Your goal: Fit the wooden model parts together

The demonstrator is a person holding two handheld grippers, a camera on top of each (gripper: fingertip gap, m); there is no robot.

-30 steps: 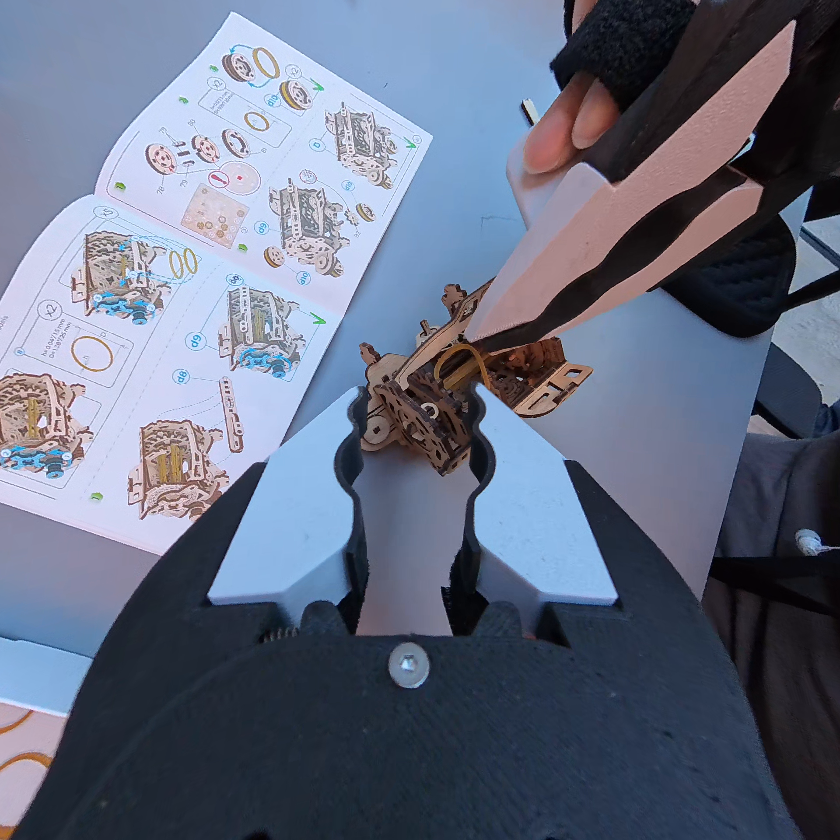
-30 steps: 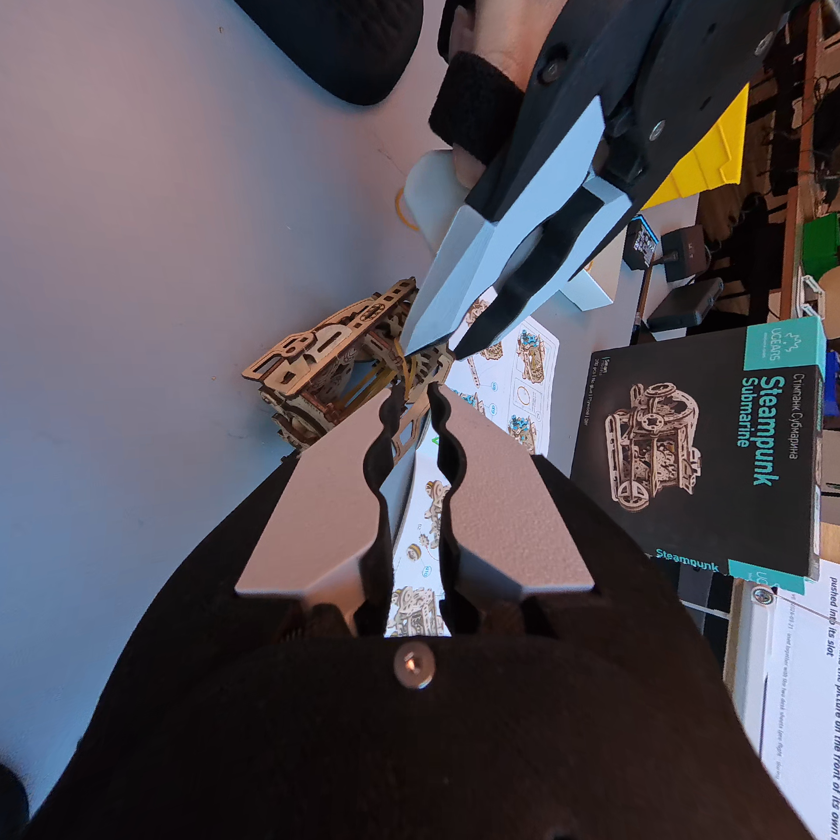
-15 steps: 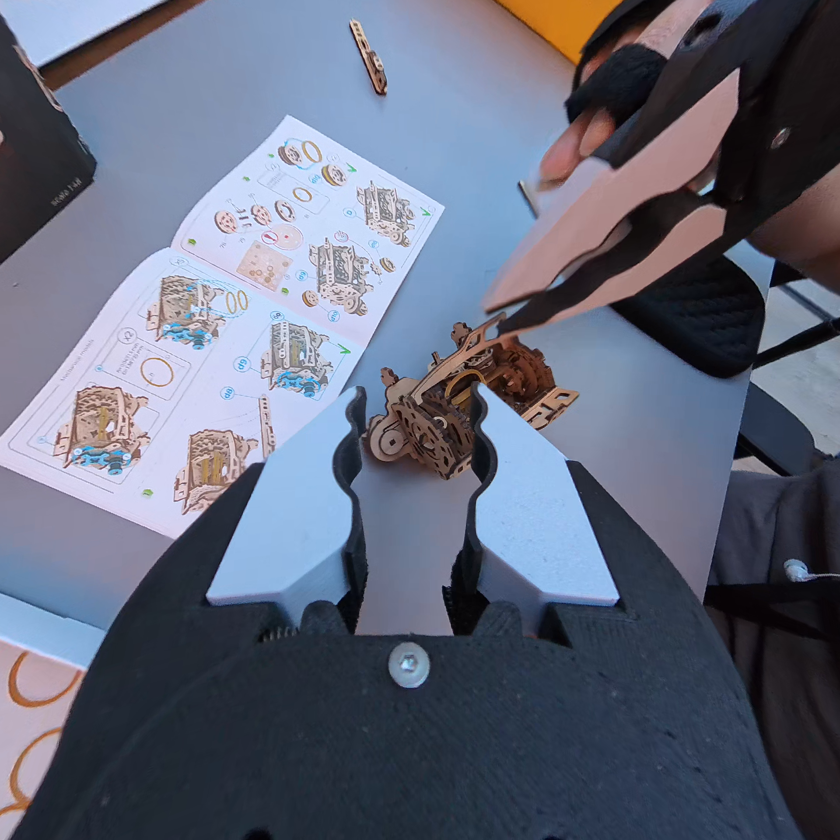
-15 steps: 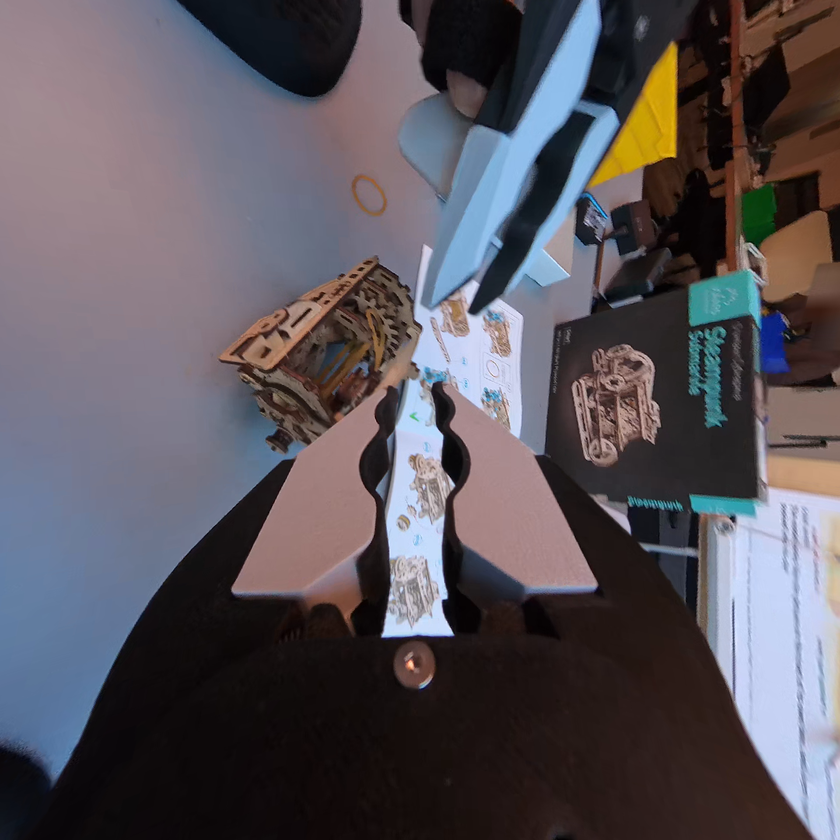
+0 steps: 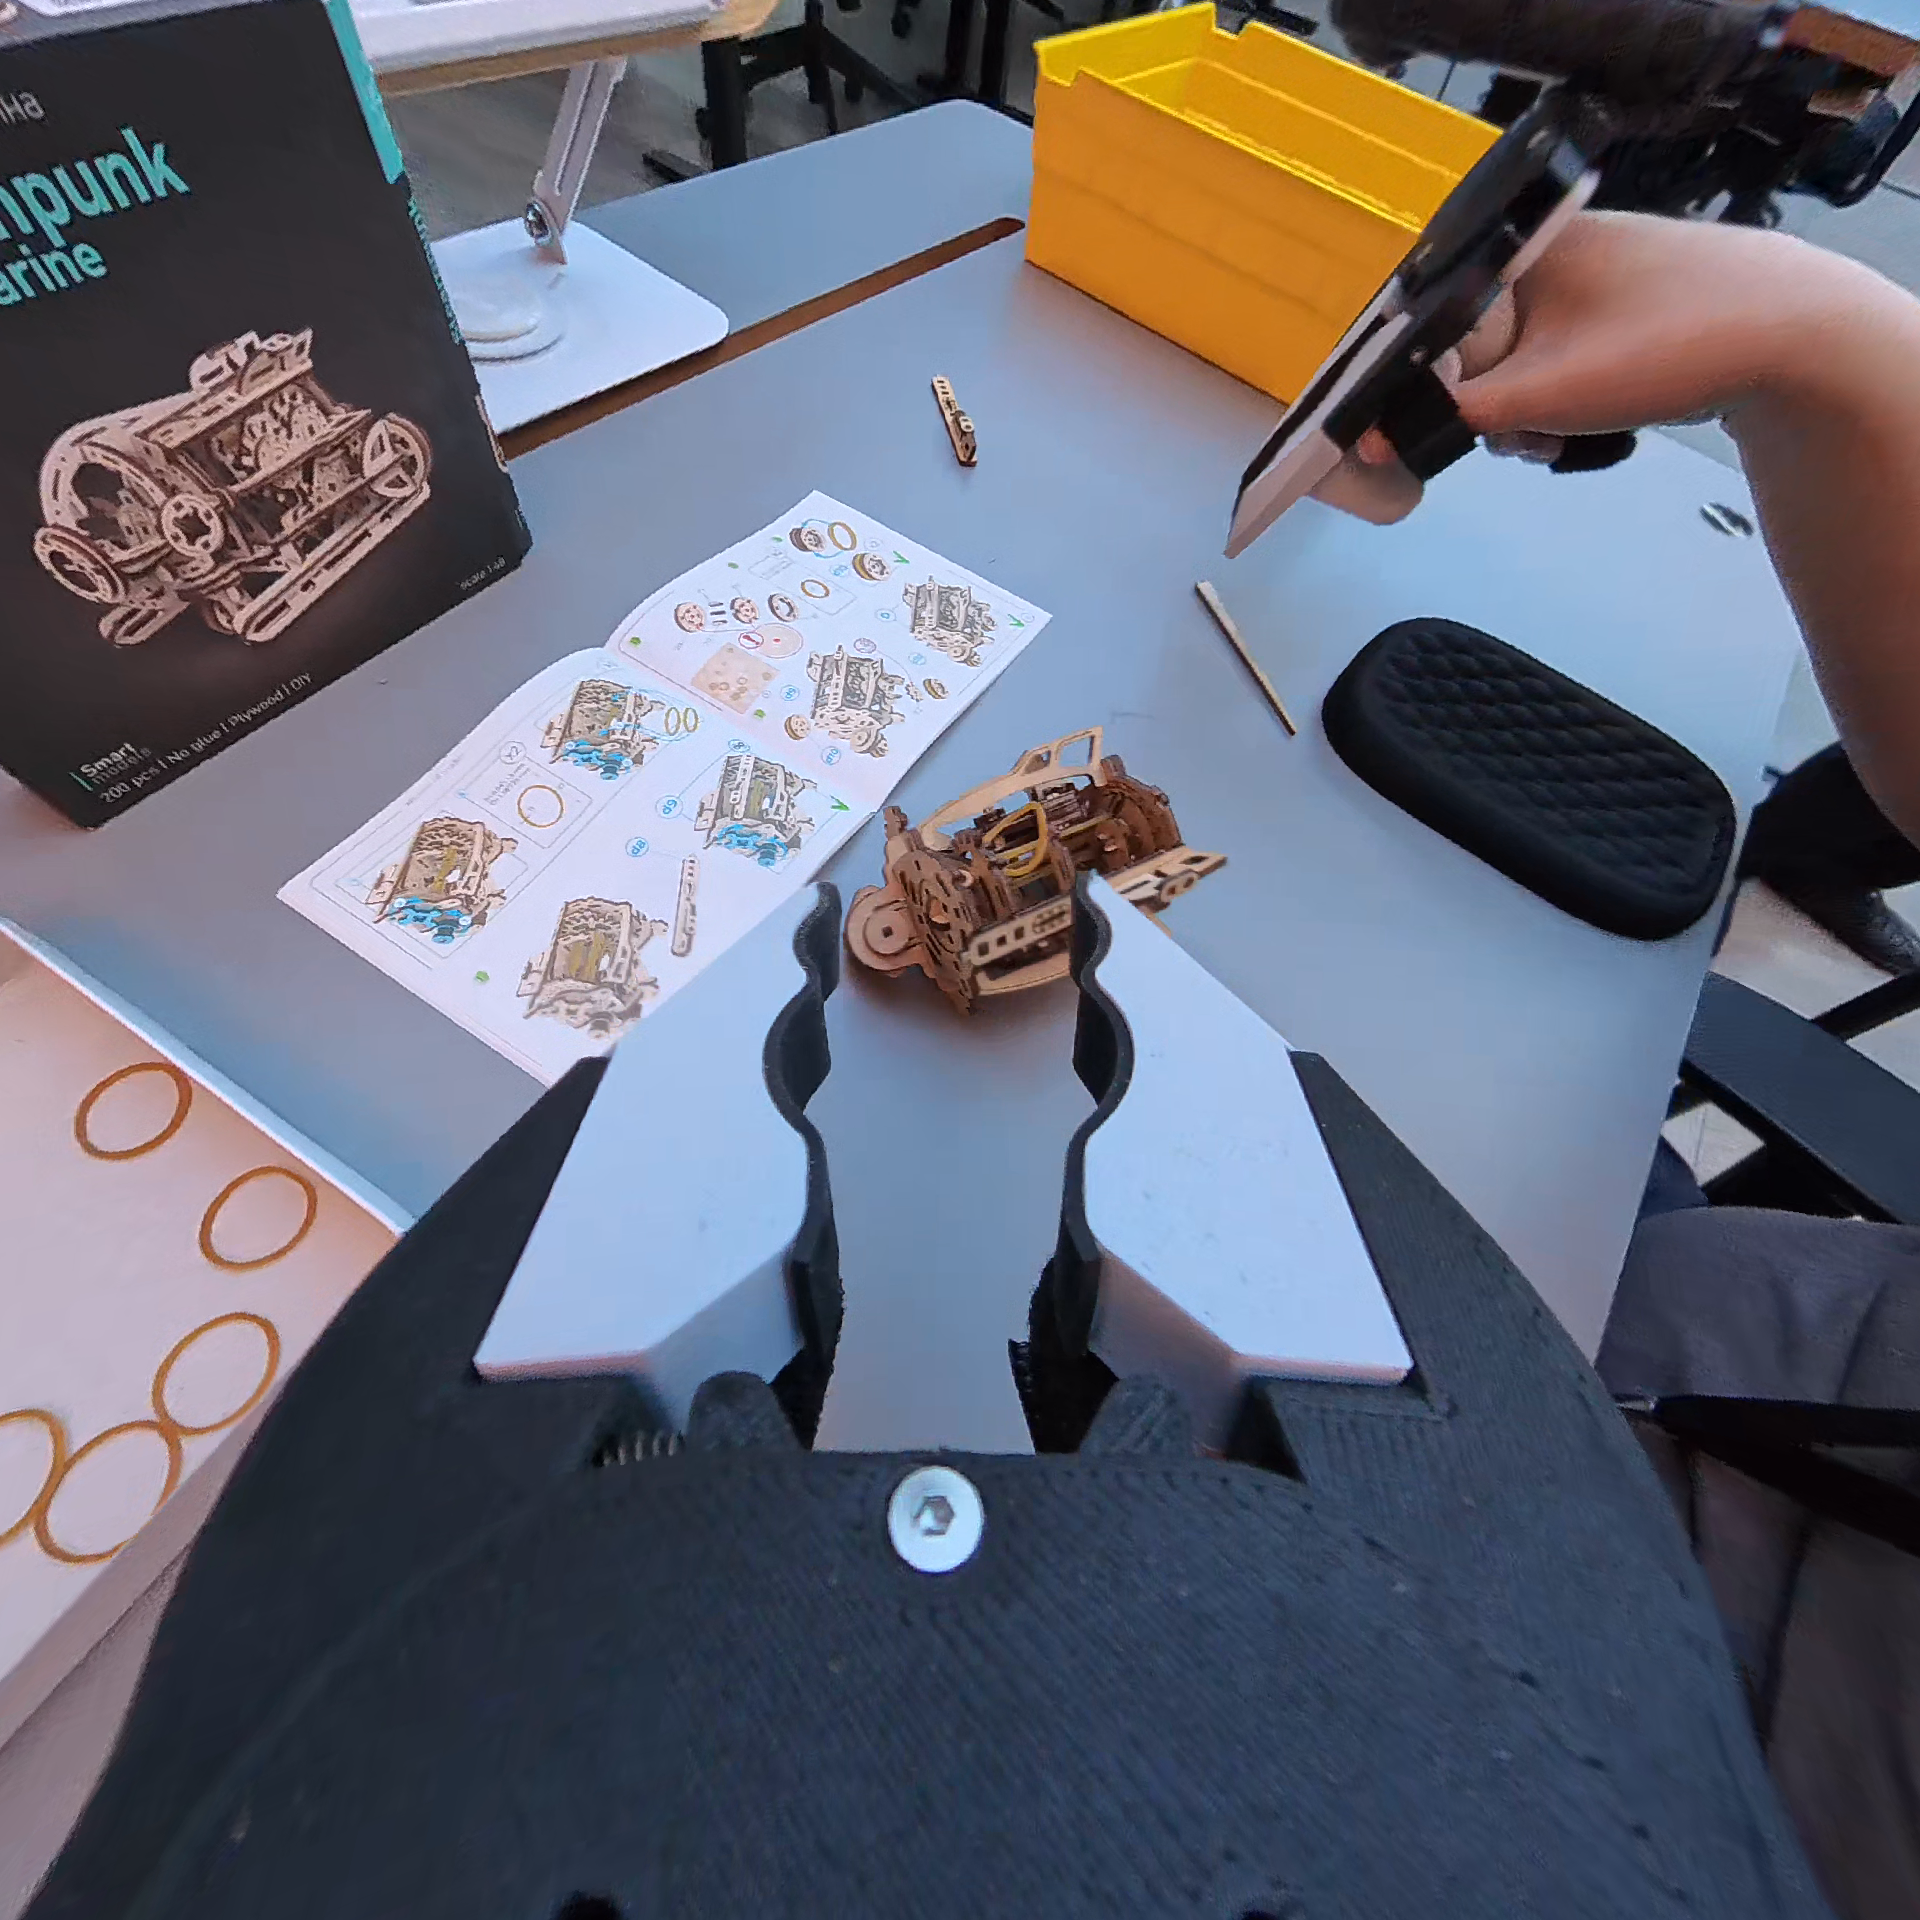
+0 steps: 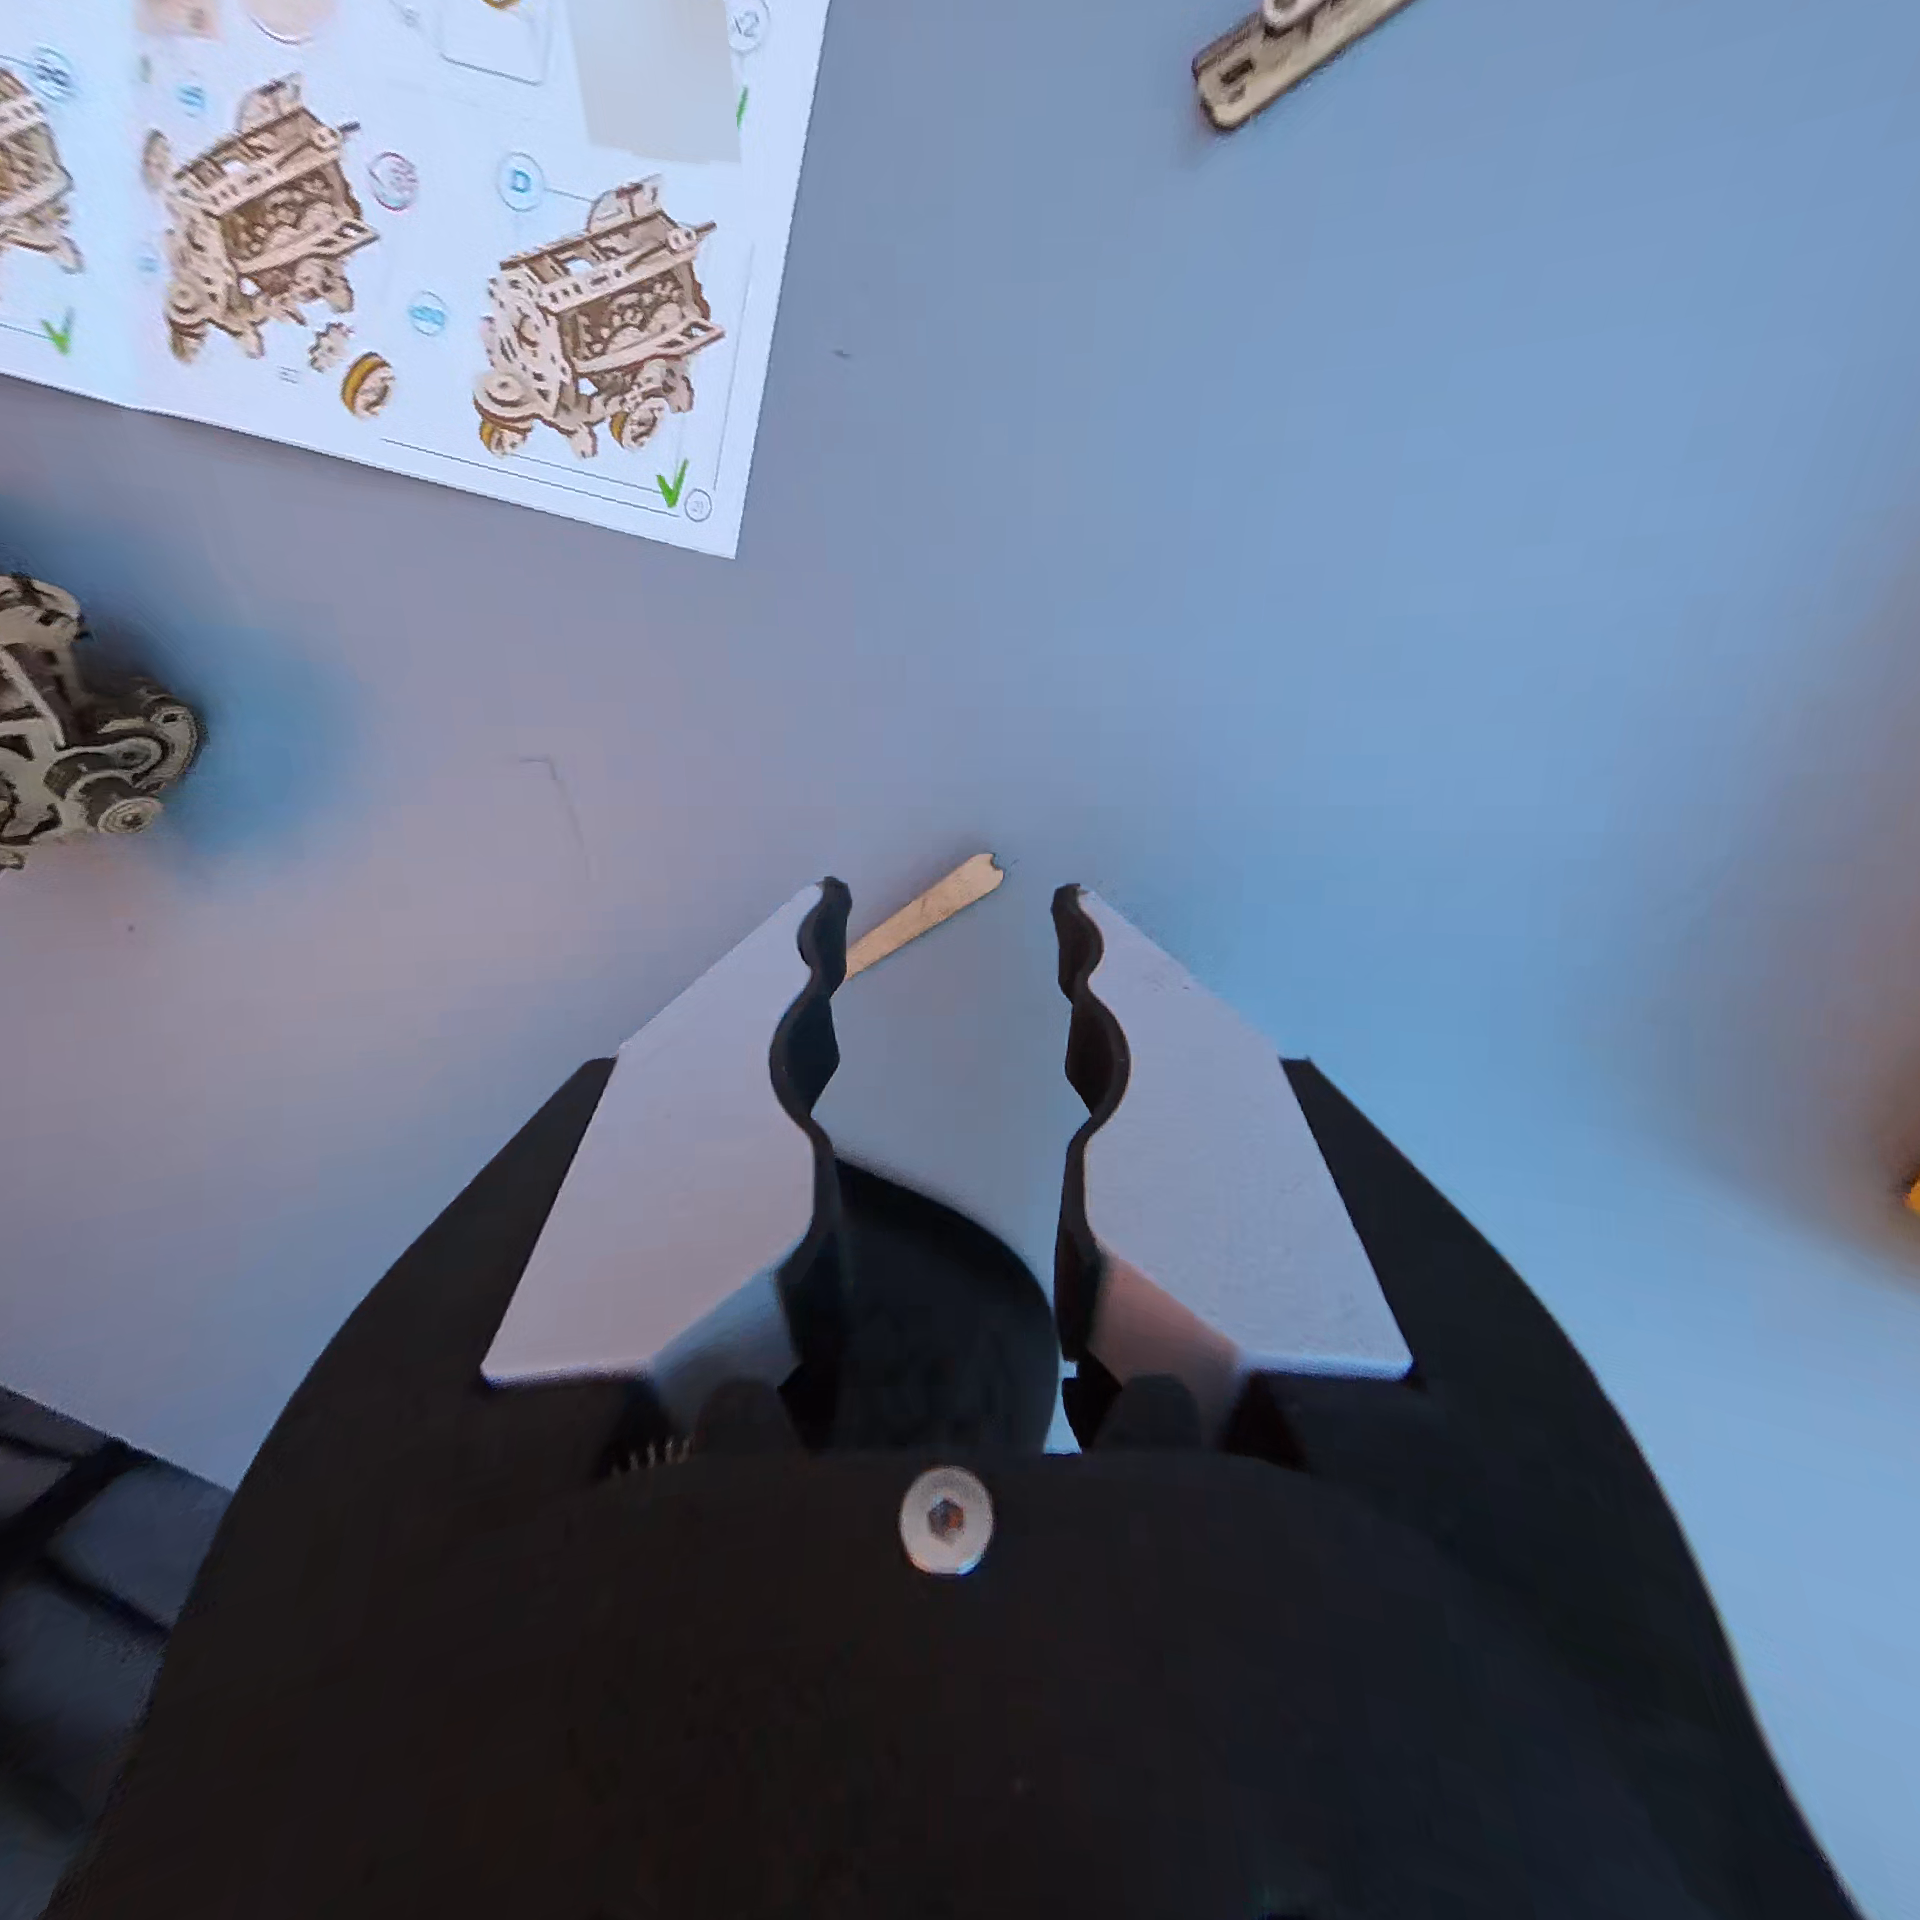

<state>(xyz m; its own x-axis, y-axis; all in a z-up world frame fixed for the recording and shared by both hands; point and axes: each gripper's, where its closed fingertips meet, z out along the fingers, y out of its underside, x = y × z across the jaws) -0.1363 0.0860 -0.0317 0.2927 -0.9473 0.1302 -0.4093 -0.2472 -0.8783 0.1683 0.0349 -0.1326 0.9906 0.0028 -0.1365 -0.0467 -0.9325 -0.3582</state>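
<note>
Both claws, left (image 5: 951,914) and right (image 6: 943,894), gape empty over grey desk (image 5: 1403,997); yellow bin (image 5: 1226,197) at far edge, wooden model (image 5: 1023,868) mid-desk, thin stick (image 6: 925,914) below right claw

Even, fairly bright daylight fills both views, with no hard glare. In the left wrist view the grey tabletop (image 5: 1351,987) is sharp in the middle, and the partly built wooden model (image 5: 1023,862) casts only a short soft shadow on its near side; straight edges bow toward the corners from the wide lens. The right wrist view is softer: the white instruction sheet (image 6: 436,260) at far left is slightly smeared, the wooden model (image 6: 73,727) at the left edge is blurred, and a blue-to-pink colour cast spreads across the table.
</note>
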